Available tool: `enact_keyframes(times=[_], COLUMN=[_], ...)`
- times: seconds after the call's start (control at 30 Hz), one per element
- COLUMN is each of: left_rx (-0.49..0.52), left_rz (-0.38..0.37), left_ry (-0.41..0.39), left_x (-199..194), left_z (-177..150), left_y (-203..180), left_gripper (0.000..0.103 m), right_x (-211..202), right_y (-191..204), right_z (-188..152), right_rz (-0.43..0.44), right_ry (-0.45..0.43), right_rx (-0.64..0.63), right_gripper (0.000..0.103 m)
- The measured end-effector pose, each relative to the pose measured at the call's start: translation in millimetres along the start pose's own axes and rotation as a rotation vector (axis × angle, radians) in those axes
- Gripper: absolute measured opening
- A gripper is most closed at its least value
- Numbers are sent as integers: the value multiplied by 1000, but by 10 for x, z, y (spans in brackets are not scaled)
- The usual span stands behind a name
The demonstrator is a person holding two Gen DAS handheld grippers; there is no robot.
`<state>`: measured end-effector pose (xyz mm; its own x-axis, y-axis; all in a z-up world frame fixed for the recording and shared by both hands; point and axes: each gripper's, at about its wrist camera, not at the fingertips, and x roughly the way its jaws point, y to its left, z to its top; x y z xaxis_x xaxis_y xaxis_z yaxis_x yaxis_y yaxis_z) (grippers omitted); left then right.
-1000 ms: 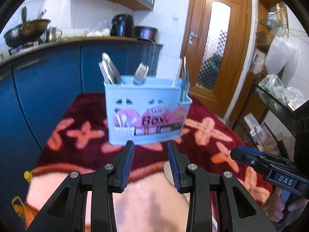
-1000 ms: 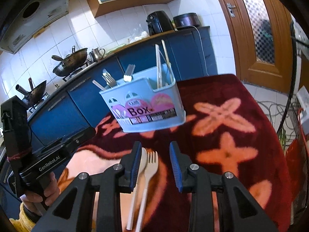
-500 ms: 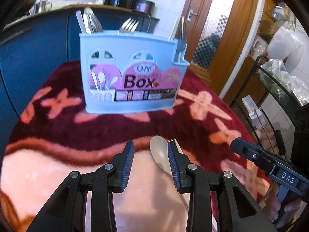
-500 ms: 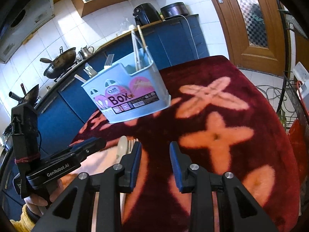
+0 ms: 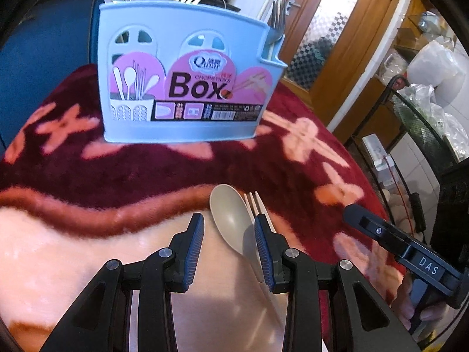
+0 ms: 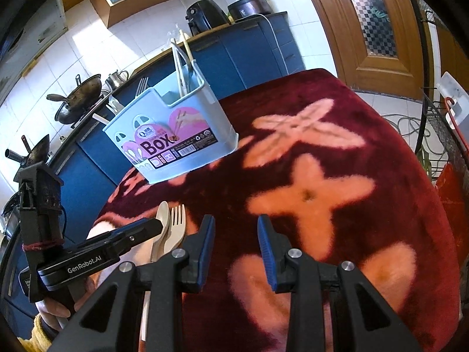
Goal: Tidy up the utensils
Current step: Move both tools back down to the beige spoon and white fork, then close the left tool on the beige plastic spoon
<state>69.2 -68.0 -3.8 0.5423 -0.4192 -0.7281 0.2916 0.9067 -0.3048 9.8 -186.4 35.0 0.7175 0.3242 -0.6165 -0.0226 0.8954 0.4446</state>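
Note:
A light blue utensil box with a pink "Box" label stands on the red flowered cloth; it also shows in the right wrist view. Forks, spoons and chopsticks stand in its compartments. A beige spoon and a beige fork lie side by side on the cloth; in the right wrist view the spoon and the fork show too. My left gripper is open, its fingers on either side of the spoon's bowl. My right gripper is open and empty, to the right of the utensils.
The red cloth covers a round table that drops off at right. Blue kitchen cabinets stand behind the box. A wire rack with plastic bags stands at right, near a wooden door.
My left gripper has moved forward and down toward the box, bringing the spoon's bowl between its fingers. My right gripper has swung right, away from the spoon and fork.

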Motion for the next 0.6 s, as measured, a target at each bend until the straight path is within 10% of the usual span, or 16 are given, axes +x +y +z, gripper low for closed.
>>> enact_keyframes(times=[0.6], left_rx=[23], left_rz=[2], left_ry=[7], left_x=[126], left_z=[13], left_y=[-37], left_gripper=[36], right_x=[83], right_y=[-78], right_z=[-46], right_rz=[5], right_ry=[22], right_rx=[25], right_gripper=[33])
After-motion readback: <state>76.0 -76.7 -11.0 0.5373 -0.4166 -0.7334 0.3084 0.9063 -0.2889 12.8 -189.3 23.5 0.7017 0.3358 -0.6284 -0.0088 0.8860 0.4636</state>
